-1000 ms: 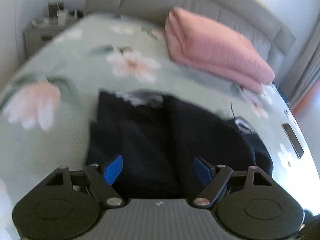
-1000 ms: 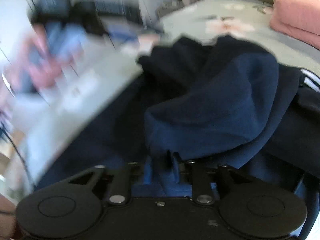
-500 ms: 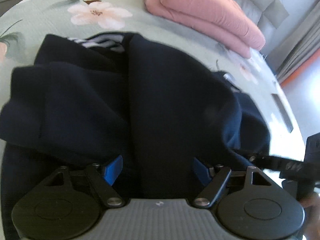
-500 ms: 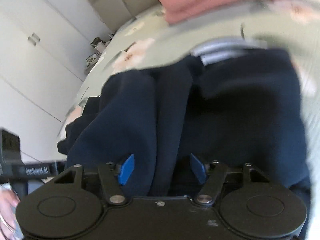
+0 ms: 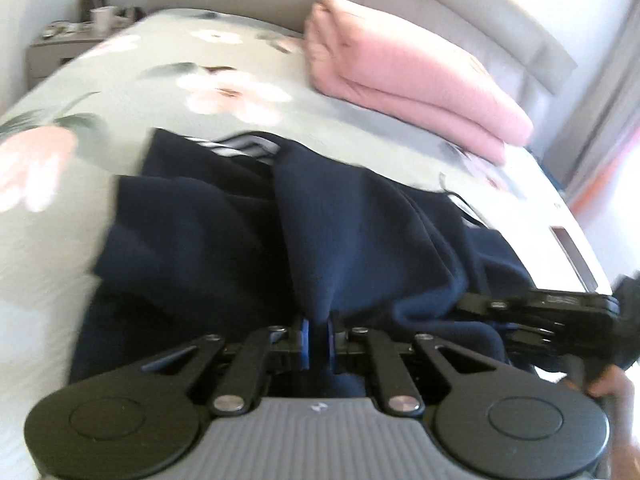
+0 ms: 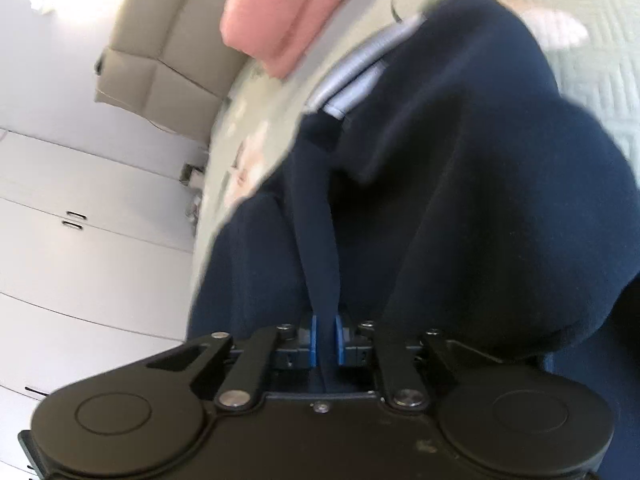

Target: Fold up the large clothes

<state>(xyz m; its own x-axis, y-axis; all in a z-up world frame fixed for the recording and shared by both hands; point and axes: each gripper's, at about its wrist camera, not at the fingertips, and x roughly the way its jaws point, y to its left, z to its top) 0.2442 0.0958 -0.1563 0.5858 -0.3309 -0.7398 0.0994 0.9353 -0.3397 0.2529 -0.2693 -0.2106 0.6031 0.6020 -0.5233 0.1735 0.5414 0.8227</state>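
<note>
Left gripper [image 5: 318,338]: grey ribbed housing with a small pale mark, two black round discs, black linkage arms on silver screws, blue pads on the fingers [image 5: 305,340]. Right gripper [image 6: 325,342]: all-black housing, same discs, silver screws, blue-padded fingers [image 6: 313,340].

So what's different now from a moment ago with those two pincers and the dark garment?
Both have just closed: the left gripper and the right gripper, open before, now each pinch a fold of the navy garment. The pink blanket stays folded on the floral bedspread.
</note>
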